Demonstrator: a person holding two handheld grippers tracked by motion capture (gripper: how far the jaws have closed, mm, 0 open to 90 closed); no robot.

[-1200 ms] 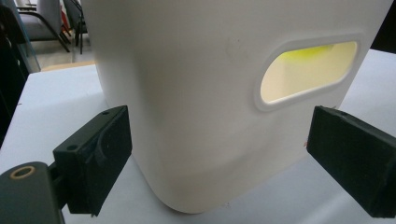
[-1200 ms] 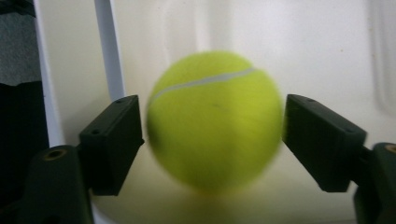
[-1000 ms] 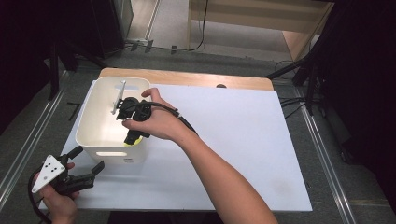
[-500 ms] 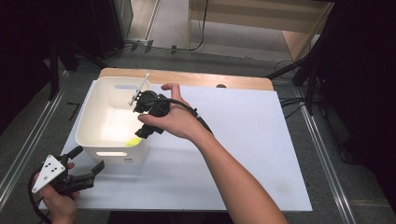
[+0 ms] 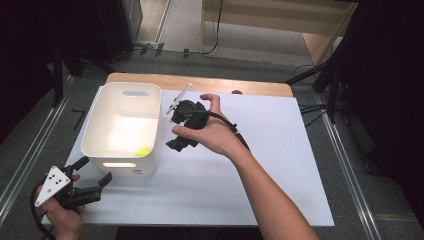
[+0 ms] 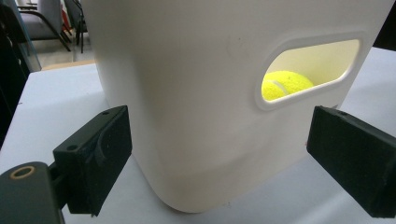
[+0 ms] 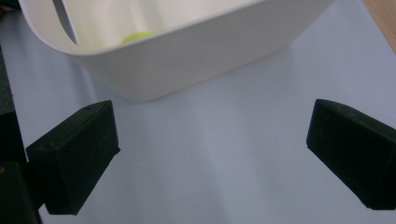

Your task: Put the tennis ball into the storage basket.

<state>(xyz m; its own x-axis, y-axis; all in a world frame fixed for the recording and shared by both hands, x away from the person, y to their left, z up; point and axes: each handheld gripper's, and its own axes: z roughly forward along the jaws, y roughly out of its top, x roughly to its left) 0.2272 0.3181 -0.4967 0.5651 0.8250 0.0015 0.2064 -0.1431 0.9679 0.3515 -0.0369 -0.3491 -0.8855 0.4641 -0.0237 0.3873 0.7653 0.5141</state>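
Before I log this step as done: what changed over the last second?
The right tongs drew out of the white bin toward its right side and now hang over the white table cover, their jaws having just been opening with nothing between them. The yellow tennis ball lies in the bin. The left tongs, open, stayed by the bin's near wall; the bin did not move.

No text, label, brand, number or sign can be read anywhere in these views.
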